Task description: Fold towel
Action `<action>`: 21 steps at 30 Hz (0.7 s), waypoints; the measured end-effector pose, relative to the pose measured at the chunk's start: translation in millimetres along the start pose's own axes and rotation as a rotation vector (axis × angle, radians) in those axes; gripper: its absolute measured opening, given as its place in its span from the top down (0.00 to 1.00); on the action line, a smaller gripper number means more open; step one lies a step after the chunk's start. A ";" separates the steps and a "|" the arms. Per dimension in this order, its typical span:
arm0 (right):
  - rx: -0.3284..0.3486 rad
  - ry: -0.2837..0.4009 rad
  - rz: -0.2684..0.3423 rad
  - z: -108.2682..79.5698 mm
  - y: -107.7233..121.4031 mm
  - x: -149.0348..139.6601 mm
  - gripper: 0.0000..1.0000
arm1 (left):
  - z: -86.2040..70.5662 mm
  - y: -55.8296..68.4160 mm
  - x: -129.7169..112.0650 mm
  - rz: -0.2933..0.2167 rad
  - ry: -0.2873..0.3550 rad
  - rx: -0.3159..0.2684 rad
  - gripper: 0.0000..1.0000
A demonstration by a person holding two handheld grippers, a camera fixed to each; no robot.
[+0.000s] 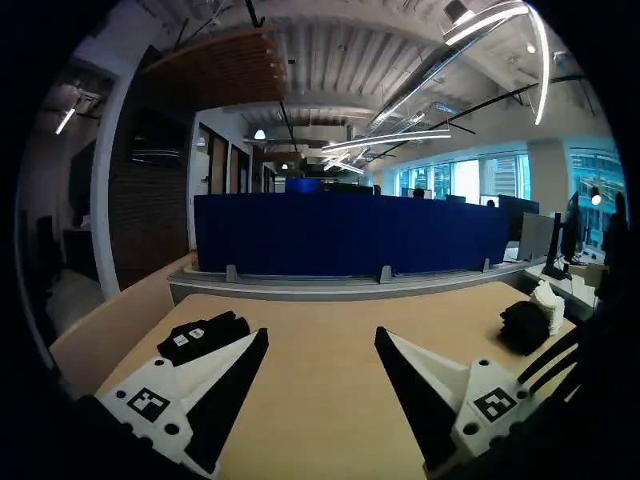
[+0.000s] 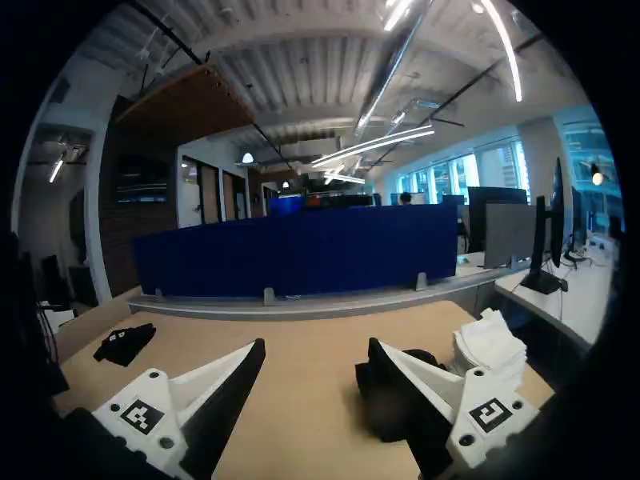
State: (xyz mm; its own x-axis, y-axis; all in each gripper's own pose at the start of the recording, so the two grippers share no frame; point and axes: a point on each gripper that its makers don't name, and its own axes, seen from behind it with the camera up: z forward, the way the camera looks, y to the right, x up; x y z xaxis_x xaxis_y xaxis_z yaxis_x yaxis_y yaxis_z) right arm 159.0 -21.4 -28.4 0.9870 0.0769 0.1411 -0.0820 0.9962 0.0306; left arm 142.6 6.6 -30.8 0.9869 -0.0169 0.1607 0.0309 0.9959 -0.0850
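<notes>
A black towel (image 1: 202,335) with white tags lies crumpled at the left of the wooden table (image 1: 336,352); in the right gripper view the same black towel (image 2: 124,342) sits far left. A stack of black folded towels (image 1: 524,325) rests at the table's right edge beside a white folded stack (image 1: 549,302). In the right gripper view the black stack (image 2: 388,400) lies just behind my right finger, next to the white stack (image 2: 490,346). My left gripper (image 1: 320,336) is open above bare table. My right gripper (image 2: 316,348) is open too, holding nothing.
A blue partition (image 1: 352,232) on a grey base runs along the table's far edge. Monitors (image 2: 512,232) and desks stand to the right. A brick wall and a corridor lie to the left.
</notes>
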 end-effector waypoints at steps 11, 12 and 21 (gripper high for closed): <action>0.025 0.000 -0.024 0.0 -12.9 1.4 0.00 | 8.3 -7.1 -20.3 0.017 0.026 0.024 0.01; 0.029 -0.001 -0.025 -0.1 -13.7 1.0 0.00 | 9.7 -8.4 -23.4 0.021 0.027 0.030 0.01; -0.006 -0.014 -0.084 6.0 -1.4 -4.0 0.00 | 16.7 -12.8 -33.6 0.040 0.092 0.055 0.01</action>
State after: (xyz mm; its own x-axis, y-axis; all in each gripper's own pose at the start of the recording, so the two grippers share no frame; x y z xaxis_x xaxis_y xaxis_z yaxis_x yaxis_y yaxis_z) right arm 154.4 -23.3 -23.0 0.9884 -0.0079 0.1518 0.0023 0.9993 0.0366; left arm 106.4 -4.0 -18.7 0.9976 0.0176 0.0668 -0.0152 0.9993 -0.0355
